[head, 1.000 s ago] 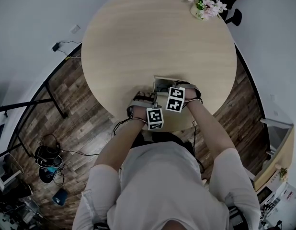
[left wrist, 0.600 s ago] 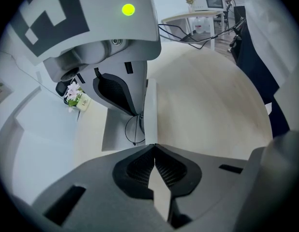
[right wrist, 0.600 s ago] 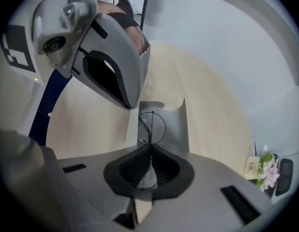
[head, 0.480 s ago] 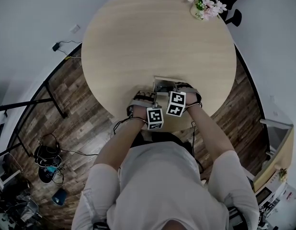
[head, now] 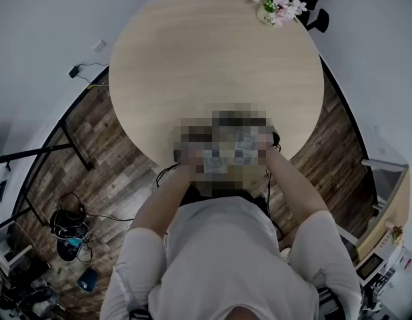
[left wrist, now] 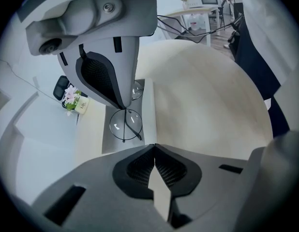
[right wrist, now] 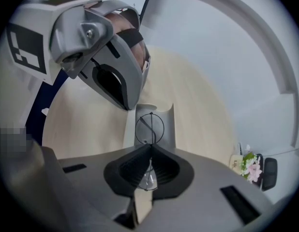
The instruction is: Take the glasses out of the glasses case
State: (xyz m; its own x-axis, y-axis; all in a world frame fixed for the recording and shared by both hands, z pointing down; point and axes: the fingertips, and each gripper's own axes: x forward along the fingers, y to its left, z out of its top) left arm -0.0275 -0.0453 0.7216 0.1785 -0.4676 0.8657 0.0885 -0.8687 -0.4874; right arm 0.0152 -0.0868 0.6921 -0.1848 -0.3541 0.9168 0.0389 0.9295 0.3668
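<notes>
Right tongs (right wrist: 150, 148) pinch the glasses (right wrist: 149, 127) by the frame; left tongs (left wrist: 154, 148) clamp the case (left wrist: 149, 114) wall; best lift gently, straight up, case pinned to the tabletop (left wrist: 202, 105).

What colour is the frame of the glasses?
Black; the glasses show best in the left gripper view.

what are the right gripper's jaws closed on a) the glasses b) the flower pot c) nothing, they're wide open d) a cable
a: in the right gripper view the right gripper has its jaws shut on the glasses, with one lens pinched between the pads and the other lens over the glasses case.
</notes>
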